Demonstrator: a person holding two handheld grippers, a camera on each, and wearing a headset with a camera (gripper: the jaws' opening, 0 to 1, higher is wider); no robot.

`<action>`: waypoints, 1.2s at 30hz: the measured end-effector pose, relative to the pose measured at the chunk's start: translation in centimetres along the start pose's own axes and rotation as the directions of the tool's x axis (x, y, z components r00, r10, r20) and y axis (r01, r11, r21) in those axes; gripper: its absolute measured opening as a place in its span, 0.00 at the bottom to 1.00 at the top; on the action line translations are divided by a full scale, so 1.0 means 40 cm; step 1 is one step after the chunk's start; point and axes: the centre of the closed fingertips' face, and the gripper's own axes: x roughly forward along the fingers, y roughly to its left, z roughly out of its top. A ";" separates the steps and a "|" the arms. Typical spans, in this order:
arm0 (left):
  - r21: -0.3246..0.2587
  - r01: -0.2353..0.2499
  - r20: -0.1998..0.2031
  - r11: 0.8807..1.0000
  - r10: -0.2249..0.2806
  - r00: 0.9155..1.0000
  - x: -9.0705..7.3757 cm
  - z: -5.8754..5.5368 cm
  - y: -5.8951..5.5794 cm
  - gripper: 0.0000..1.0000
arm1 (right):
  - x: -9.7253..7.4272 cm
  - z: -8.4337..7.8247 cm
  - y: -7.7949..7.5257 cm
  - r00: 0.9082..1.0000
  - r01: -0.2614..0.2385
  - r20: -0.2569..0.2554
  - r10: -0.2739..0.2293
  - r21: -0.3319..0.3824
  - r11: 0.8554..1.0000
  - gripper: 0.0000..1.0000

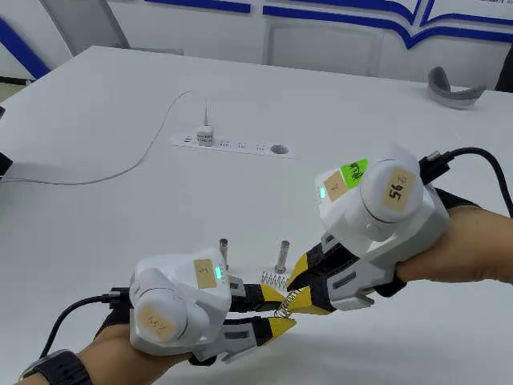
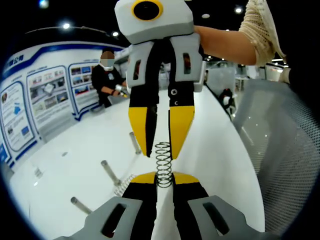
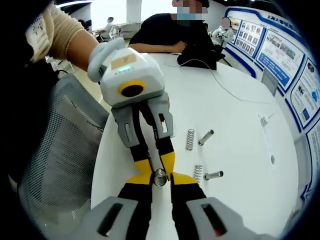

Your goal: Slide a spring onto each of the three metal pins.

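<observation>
Steel-wire spring (image 2: 163, 156) is held clear of the white table (image 1: 120, 241), gripped at both ends. The left gripper (image 2: 164, 179) has its yellow-tipped jaws drawn almost together on the near end. The right gripper (image 3: 160, 181), facing it tip to tip, is closed down to the coil's width on the far end.

Assessment: the two-ended hold most likely serves to pass the coil across or to square its axis before lowering, since a coil pinched at one end alone would tend to droop.

The three pins (image 2: 110, 172) stand upright on the table just beyond the held spring, all apparently bare. A spare spring (image 3: 198, 172) and a second spare spring (image 3: 190, 139) rest between the held spring and the pins, each just beside a pin and presumably staged for it. Whether they lie flat or stand cannot be determined. No spring is yet seated.
</observation>
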 end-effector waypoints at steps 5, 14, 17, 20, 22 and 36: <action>-0.006 -0.001 0.003 1.000 0.001 1.000 0.001 0.001 -0.001 0.10 | 0.009 -0.004 0.002 1.000 -0.006 -0.011 0.006 0.001 1.000 0.16; -0.032 -0.007 0.021 0.999 0.008 1.000 0.001 0.014 0.005 0.10 | 0.022 -0.015 0.003 1.000 -0.011 -0.024 0.012 0.009 1.000 0.15; -0.047 -0.011 0.032 0.999 0.013 0.999 0.000 0.020 0.010 0.10 | 0.022 -0.017 -0.001 1.000 -0.009 -0.026 0.009 0.018 1.000 0.14; -0.051 -0.013 0.036 0.999 0.015 0.999 0.001 0.023 0.012 0.10 | 0.019 -0.013 -0.007 1.000 -0.002 -0.019 0.003 0.033 0.999 0.13; -0.051 -0.013 0.035 0.999 0.015 0.999 0.003 0.023 0.012 0.11 | 0.019 -0.014 -0.009 1.000 0.002 -0.021 -0.001 0.037 0.999 0.13; -0.066 -0.044 0.036 0.997 0.047 0.998 -0.014 0.015 0.025 0.19 | 0.001 -0.024 -0.025 1.000 0.020 -0.024 -0.018 0.066 0.998 0.12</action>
